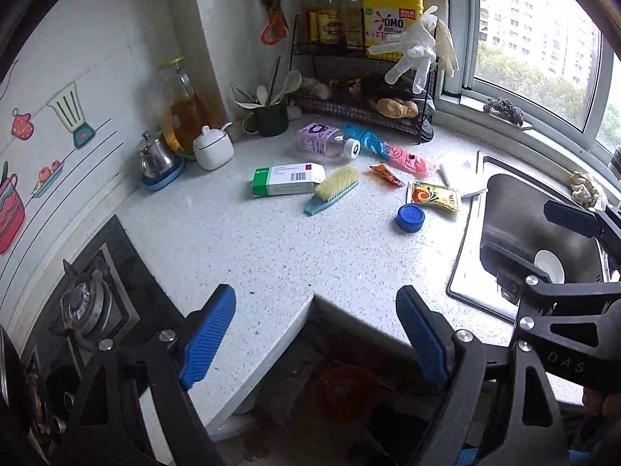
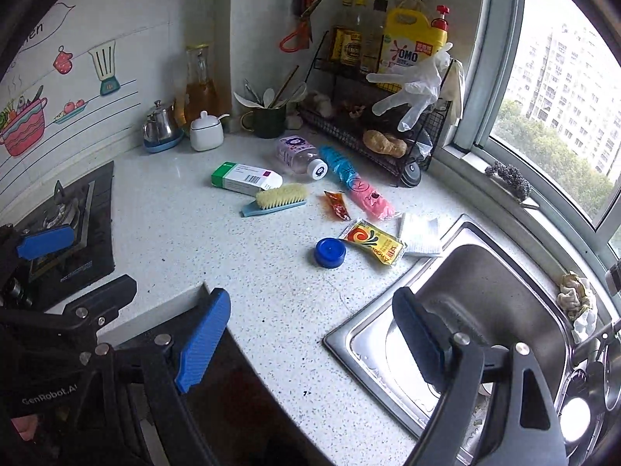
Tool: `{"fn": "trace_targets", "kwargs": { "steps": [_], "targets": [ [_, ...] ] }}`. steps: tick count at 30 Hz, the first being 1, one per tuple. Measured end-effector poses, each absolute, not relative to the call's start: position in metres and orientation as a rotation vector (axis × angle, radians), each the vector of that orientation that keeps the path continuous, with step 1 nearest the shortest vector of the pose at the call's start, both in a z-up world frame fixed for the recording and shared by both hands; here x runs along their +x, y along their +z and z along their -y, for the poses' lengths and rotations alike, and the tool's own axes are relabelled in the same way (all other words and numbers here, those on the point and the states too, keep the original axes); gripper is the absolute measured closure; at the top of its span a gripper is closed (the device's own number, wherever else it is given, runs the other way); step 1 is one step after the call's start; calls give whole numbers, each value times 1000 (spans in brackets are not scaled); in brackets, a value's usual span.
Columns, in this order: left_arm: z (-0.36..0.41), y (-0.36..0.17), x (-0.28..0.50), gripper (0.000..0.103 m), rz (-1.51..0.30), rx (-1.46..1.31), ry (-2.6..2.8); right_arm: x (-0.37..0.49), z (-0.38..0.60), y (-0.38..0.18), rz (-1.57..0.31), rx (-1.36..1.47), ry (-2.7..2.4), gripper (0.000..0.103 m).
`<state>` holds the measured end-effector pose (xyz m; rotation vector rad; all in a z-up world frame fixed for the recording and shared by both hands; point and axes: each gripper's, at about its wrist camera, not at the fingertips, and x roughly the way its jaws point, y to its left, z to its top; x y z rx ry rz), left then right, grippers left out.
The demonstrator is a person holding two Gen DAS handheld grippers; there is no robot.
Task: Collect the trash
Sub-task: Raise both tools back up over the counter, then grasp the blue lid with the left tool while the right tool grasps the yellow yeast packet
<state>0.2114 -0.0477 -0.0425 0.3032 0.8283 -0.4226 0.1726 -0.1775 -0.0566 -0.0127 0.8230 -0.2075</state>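
Trash lies on the speckled white counter: a green-and-white box, an empty bottle on its side, a blue-and-pink wrapper, an orange sachet, a yellow sachet, a blue cap and a white wrapper. My left gripper is open and empty over the counter's front edge. My right gripper is open and empty, near the sink's corner. A red bin stands on the floor below.
A yellow scrub brush lies beside the box. A steel sink is at right, a gas stove at left. A wire rack with bottles, a mug, sugar pot, teapot and oil carafe line the back wall.
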Motion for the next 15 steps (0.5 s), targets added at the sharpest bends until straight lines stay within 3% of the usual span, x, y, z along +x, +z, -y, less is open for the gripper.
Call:
{"fn": "trace_targets", "kwargs": {
  "steps": [15],
  "targets": [
    [158, -76, 298, 19, -963, 359, -586, 227, 269, -75, -903, 62, -343, 19]
  ]
}}
